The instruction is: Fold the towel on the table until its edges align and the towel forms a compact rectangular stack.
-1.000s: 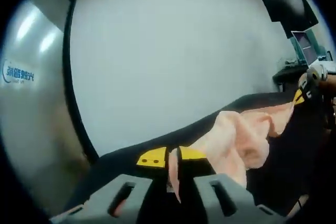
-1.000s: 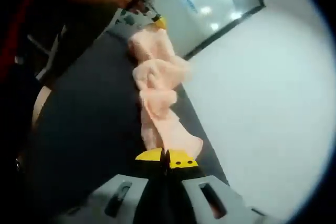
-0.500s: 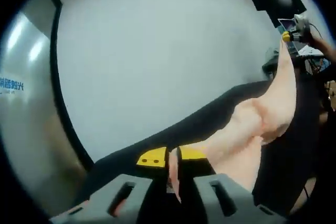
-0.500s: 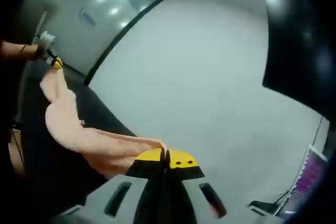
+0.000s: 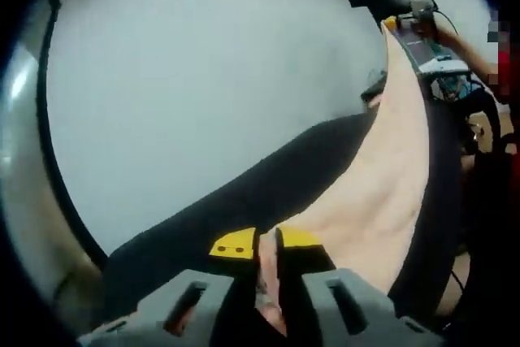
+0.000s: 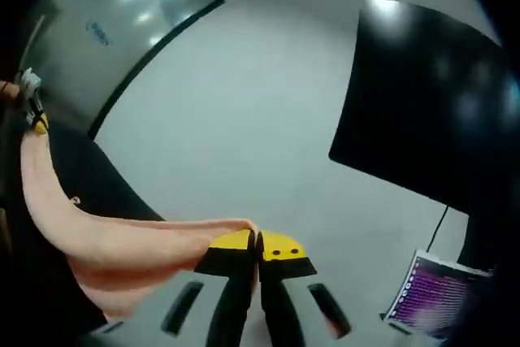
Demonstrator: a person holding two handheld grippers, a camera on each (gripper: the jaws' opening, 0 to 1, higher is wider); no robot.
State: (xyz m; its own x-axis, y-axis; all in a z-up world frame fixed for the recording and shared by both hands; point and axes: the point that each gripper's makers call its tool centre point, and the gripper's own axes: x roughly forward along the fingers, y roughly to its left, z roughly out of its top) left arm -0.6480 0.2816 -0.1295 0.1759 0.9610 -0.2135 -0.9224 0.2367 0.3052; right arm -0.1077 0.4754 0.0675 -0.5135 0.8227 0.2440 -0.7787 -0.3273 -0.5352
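A pale pink towel [image 5: 390,176] hangs stretched in the air above the black table [image 5: 268,193]. My left gripper [image 5: 266,241] is shut on one corner of it, the cloth pinched between the yellow-tipped jaws. In the left gripper view the towel runs up to the right gripper [image 5: 394,22] at the top right, held by a hand. My right gripper [image 6: 257,241] is shut on the opposite corner of the towel [image 6: 106,241]. In the right gripper view the cloth sags leftward to the left gripper [image 6: 36,123] at the far left edge.
A white wall [image 5: 203,79] fills the background behind the table. A large dark screen [image 6: 422,119] hangs on the wall at the right, and a lit laptop screen [image 6: 431,298] sits below it. A glass partition [image 6: 114,14] with ceiling-light reflections stands at the upper left.
Both grippers have risen and drawn apart with the towel. The bunched cloth has pulled out into a long taut span off the table.
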